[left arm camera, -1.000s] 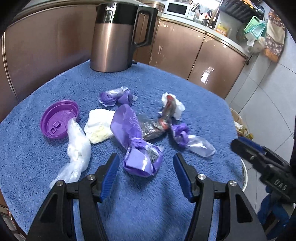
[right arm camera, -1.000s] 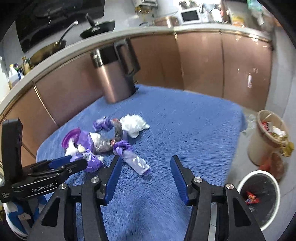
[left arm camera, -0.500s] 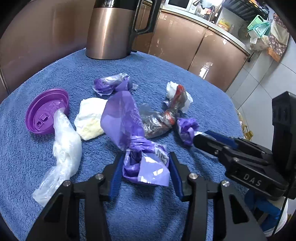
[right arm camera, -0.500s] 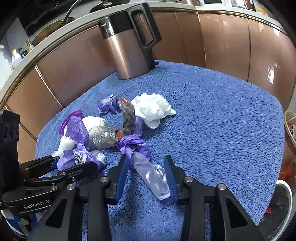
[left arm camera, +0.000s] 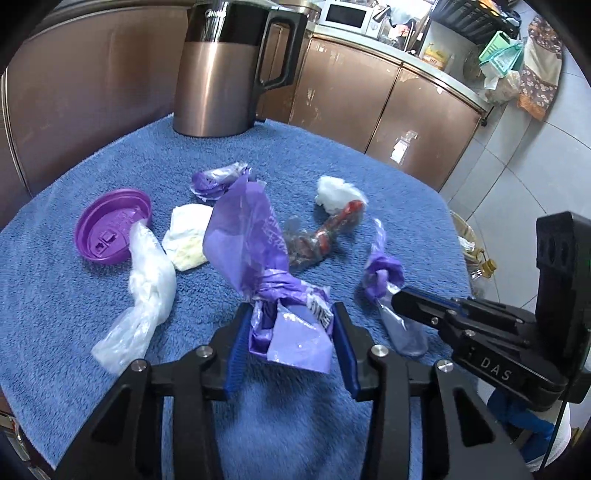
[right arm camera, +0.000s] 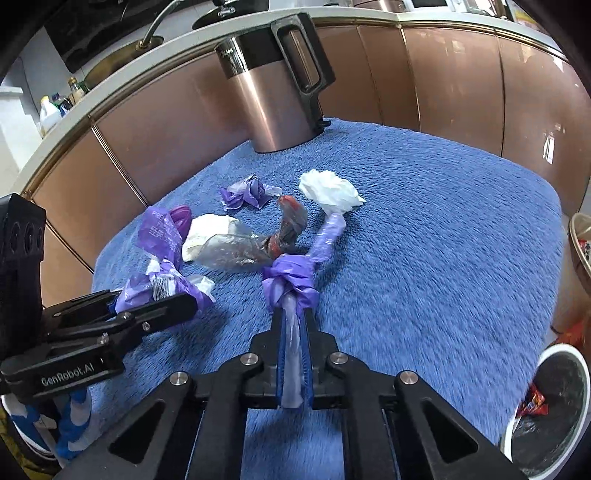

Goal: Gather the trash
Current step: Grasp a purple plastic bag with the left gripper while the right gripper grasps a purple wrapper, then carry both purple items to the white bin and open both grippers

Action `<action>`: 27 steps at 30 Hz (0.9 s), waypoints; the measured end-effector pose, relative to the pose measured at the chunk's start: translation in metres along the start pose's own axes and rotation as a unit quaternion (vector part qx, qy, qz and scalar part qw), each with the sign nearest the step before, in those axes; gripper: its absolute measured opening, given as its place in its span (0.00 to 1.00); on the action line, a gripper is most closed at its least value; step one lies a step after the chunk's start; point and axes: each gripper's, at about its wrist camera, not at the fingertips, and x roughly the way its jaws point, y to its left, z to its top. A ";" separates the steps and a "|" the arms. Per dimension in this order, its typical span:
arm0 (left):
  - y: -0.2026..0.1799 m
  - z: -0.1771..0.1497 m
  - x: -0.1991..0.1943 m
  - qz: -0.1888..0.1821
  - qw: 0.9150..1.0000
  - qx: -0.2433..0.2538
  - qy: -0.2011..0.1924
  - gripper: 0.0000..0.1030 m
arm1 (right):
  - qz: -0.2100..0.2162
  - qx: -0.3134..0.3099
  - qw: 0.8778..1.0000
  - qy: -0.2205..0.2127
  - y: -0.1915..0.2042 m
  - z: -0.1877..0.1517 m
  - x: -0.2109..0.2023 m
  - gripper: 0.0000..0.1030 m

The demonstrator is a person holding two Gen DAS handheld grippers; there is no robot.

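Already two pieces of trash are gripped. Closest to the left gripper [left arm camera: 291,339], a crumpled purple wrapper [left arm camera: 280,321] is pinched between its blue pads, which have just been closing on it. The right gripper [right arm camera: 293,354] is pressed almost together on the clear tail of a knotted purple bag [right arm camera: 291,284], after closing on it too. Neither piece is yet carried to the bin [right arm camera: 546,410], which is seen low to the right of the right gripper, with a little rubbish already inside, so the task is judged to be at an early stage.

Beyond the left gripper's tips, more trash is left on the blue towel [left arm camera: 369,177]: a twisted clear bag [left arm camera: 144,291], a purple lid [left arm camera: 110,227], a white wad [left arm camera: 186,240], a red-and-clear wrapper [left arm camera: 321,240], a white tissue [left arm camera: 338,192] and a small purple scrap [left arm camera: 218,181].

Farther off, a copper kettle [left arm camera: 221,70] is set at the towel's far edge. Behind it, copper cabinet doors [left arm camera: 417,118] and a cluttered counter with a microwave [left arm camera: 351,16] are seen.
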 end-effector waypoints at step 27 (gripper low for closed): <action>-0.015 0.065 -0.171 0.023 0.985 0.016 -0.171 0.37 | -0.062 0.019 0.979 -0.194 0.004 -0.025 -0.194 0.06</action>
